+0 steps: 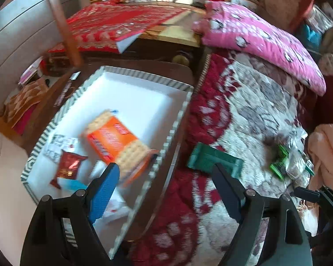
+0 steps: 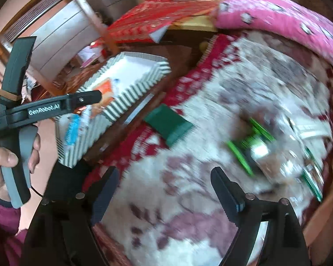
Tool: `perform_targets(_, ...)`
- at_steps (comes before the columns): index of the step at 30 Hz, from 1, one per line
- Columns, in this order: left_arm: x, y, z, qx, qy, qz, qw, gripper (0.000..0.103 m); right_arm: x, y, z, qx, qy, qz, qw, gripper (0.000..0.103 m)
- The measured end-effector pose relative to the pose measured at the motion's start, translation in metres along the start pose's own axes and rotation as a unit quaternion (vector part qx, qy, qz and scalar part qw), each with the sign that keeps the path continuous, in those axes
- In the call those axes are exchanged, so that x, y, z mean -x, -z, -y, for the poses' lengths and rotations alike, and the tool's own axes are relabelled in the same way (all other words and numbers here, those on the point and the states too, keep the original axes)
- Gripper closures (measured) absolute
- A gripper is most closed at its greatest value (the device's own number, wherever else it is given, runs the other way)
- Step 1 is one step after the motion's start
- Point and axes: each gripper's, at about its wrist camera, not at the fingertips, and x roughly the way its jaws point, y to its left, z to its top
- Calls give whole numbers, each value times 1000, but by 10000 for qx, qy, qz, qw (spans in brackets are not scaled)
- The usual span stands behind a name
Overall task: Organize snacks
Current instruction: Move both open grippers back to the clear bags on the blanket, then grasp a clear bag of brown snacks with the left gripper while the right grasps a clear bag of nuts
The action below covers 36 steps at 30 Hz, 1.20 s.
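Left gripper [image 1: 164, 170] gapes released, nothing between its fingers, over the striped box [image 1: 179, 119]; inside at lower left, the orange cracker pack [image 1: 115, 141] lies with its long axis slanting from upper left to lower right; right gripper [image 2: 164, 175] spread, empty, above the bed blanket [image 2: 188, 199]; green packet [image 2: 168, 124] lies at frame centre.

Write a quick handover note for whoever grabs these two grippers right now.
Left gripper: open, empty, over the striped box's edge.
Right gripper: open, empty, above the blanket.
In the box: orange cracker pack, red packet.
Still on the blanket: dark green pack, bright green wrappers.
Left: move those into the box.
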Motion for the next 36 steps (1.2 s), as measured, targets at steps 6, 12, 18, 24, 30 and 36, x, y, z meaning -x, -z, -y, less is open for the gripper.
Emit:
perform_targets(6, -15, -2, 40, -300, 200, -203, 9991, 19, 23, 22, 40, -405, 217, 84, 9989, 15)
perform_targets(12, -29, -6, 86, -628, 525, -371, 9960, 19, 42, 35, 72, -762, 382, 218, 9961, 14)
perform_targets(18, -48, -17, 142, -1030, 1133, -568, 9866, 19, 46, 42, 96, -1032, 435, 244, 9934, 14)
perform_targets(24, -69, -30, 190, -1386, 1530, -677, 9761, 19, 44, 47, 109, -1123, 445, 204, 9925, 14)
perform_targets(30, -98, -38, 220, -1644, 1662, -1006, 9671, 19, 45, 50, 119, -1239, 413, 237, 9912, 13)
perform_targets(36, -120, -46, 233, -1572, 1968, -1173, 9606, 54, 43, 47, 124, -1228, 426, 283, 9911, 13)
